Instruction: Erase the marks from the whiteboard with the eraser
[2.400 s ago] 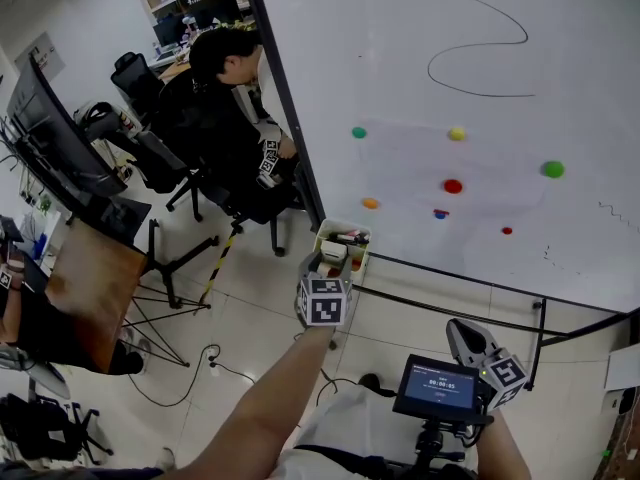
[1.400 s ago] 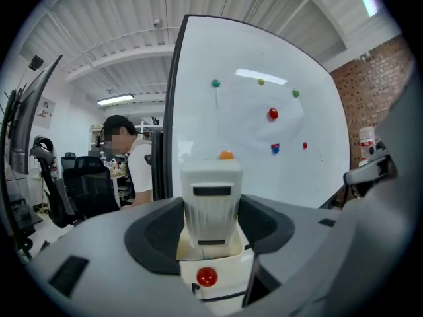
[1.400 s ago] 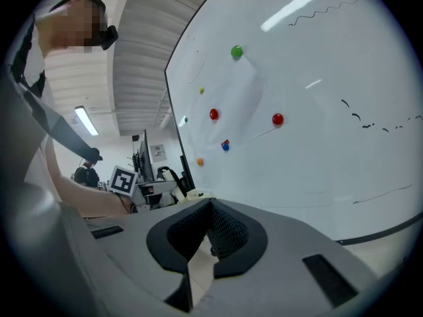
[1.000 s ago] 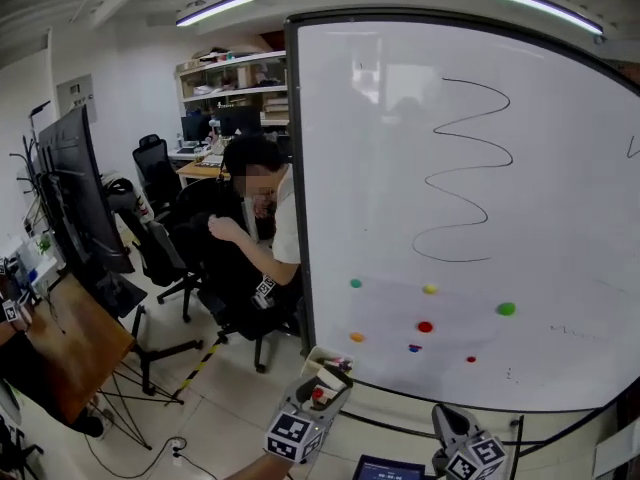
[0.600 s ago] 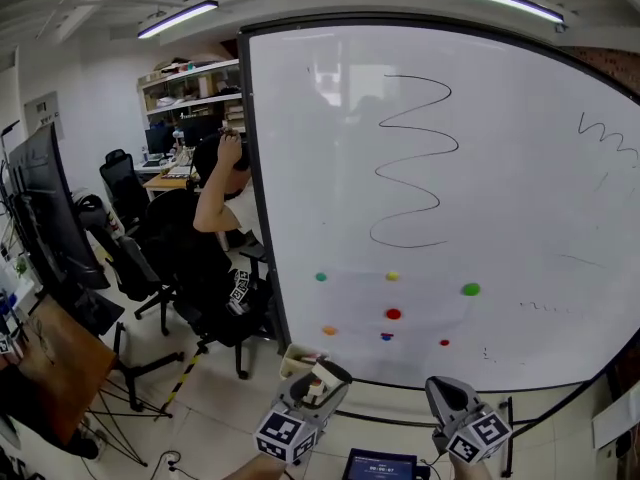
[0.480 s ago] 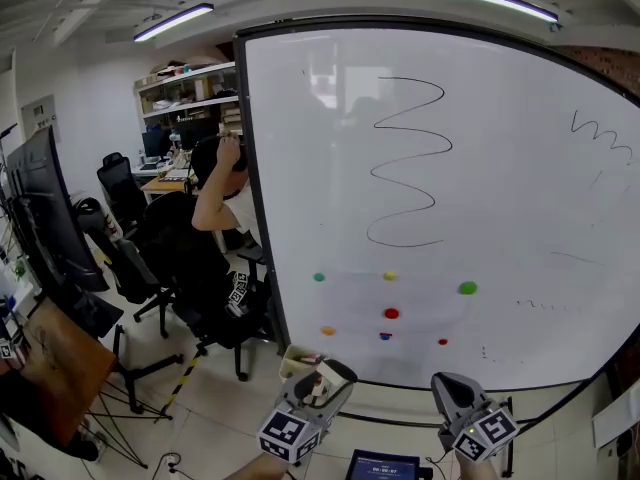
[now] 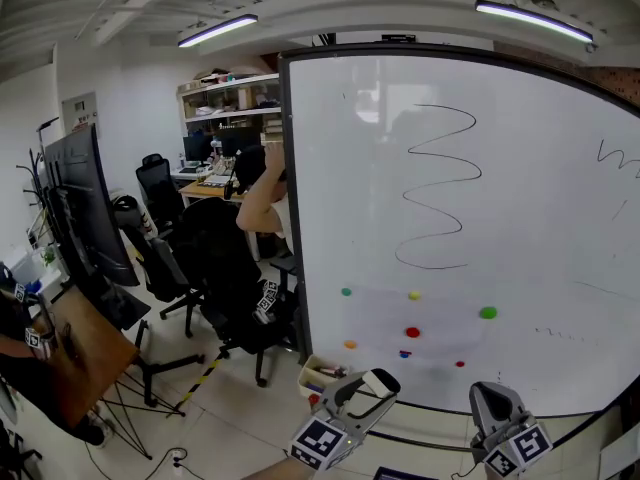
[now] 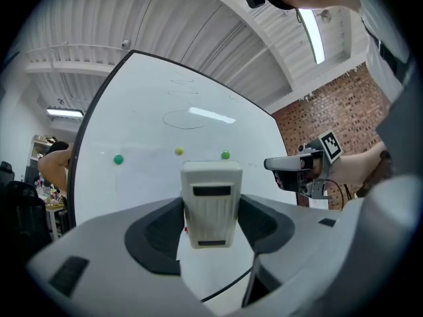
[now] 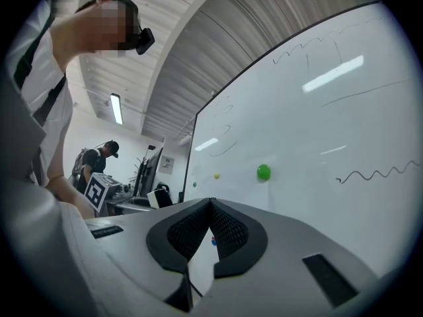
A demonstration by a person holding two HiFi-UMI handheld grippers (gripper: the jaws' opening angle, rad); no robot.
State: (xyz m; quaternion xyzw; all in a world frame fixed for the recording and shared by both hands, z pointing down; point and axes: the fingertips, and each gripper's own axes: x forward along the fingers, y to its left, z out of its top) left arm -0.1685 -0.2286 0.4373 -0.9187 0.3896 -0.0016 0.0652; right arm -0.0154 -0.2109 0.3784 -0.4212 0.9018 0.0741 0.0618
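Holding the eraser (image 8: 211, 200) upright between its dark pads, the left gripper (image 7: 368, 390) sits low in the head view, in front of the bottom edge of the whiteboard (image 7: 540, 198); its jaws stand apart only by the eraser's width and press on both of its sides; the eraser's ribbed pale face looks back at the left gripper's camera, and its far end points toward the board without touching it; the right gripper (image 9: 211, 211) is just to the right of the left one, equally low, its jaws brought fully together with nothing between them; a black wavy line (image 7: 440, 188) runs down the upper middle of the board, well above both grippers; a shorter squiggle (image 7: 615, 153) lies at the board's right edge; below the wavy line sit round coloured dots, among them a green one (image 7: 487, 312), a yellow one (image 7: 414, 295) and a red one (image 7: 412, 332); a small tray (image 7: 322, 371) hangs at the board's lower left corner, just beside the left gripper; left of the board a person (image 7: 255, 203) sits in a black office chair, one arm raised to the head; a dark monitor (image 7: 85, 208) stands on a wooden desk (image 7: 90, 348) farther left.
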